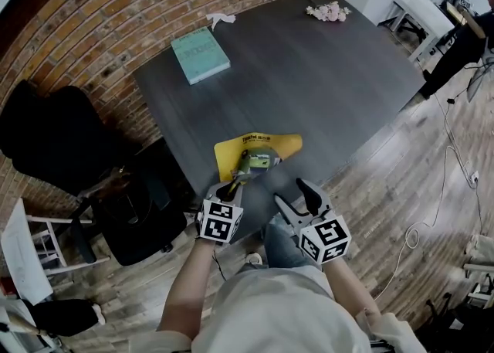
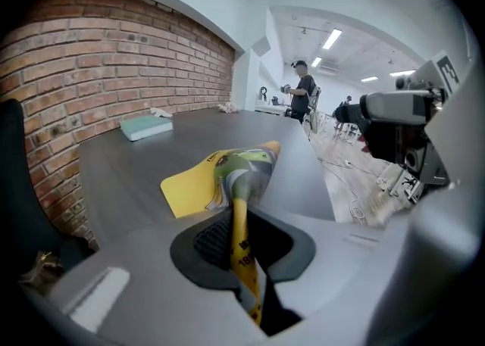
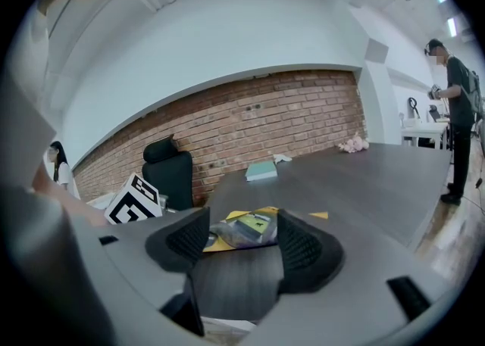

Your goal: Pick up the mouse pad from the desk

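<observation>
A yellow mouse pad (image 1: pixel 266 145) with a green and grey print lies at the near edge of the dark desk (image 1: pixel 309 73). Its near edge is curled up off the desk. My left gripper (image 1: pixel 235 182) is shut on that raised edge; in the left gripper view the thin yellow edge of the mouse pad (image 2: pixel 195 183) runs pinched between the pads of the left gripper (image 2: pixel 241 242). My right gripper (image 1: pixel 296 197) hovers to the right, just off the desk's near edge, open and holding nothing. From the right gripper (image 3: pixel 244 244) the crumpled mouse pad (image 3: pixel 246 229) lies straight ahead between its fingers.
A teal book (image 1: pixel 200 55) lies far left on the desk, a white crumpled scrap (image 1: pixel 220 19) behind it, pink flowers (image 1: pixel 328 11) at the far corner. A black chair (image 1: pixel 62 135) and black bag (image 1: pixel 139 212) stand left by the brick wall. A person (image 2: pixel 301 91) stands far off.
</observation>
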`<state>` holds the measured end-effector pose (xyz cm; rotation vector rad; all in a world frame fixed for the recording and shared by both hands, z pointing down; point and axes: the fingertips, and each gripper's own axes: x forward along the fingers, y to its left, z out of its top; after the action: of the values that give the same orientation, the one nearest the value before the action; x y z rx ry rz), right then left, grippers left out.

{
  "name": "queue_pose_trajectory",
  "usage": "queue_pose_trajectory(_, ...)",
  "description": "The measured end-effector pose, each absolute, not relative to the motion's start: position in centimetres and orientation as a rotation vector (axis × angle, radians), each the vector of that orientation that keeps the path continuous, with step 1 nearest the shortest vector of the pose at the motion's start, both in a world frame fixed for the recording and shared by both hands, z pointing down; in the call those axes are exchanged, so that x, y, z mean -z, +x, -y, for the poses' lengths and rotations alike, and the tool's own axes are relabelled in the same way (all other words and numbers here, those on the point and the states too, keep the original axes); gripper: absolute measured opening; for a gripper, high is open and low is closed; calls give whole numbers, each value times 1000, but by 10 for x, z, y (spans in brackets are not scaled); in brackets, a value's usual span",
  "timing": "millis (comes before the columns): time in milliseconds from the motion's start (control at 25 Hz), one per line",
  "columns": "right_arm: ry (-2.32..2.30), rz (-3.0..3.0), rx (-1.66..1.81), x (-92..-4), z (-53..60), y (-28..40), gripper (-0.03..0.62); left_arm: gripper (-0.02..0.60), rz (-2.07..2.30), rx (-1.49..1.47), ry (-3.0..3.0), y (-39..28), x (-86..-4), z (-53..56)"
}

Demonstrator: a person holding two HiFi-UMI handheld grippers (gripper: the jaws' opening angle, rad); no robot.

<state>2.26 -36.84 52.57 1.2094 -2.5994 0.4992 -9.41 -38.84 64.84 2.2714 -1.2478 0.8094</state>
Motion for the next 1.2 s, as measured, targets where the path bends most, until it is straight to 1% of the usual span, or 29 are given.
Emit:
queue_pose_trajectory(160, 1225, 2603, -480, -521, 352, 24, 279, 29, 1262, -760, 2314, -84, -630, 375)
queue_pose_trajectory(360, 1244, 2614, -454, -513, 325, 26, 278, 29, 1321, -663, 2342, -82, -596, 357)
queue_pose_trajectory(760, 1283, 2651, -381, -490, 267, 24, 275, 28, 1428, -594, 2339, -101, -558, 293)
queue_pose_trajectory(1200, 1298, 2669, -340, -481, 207, 15, 261, 28, 1527, -433, 2326, -124, -513, 212)
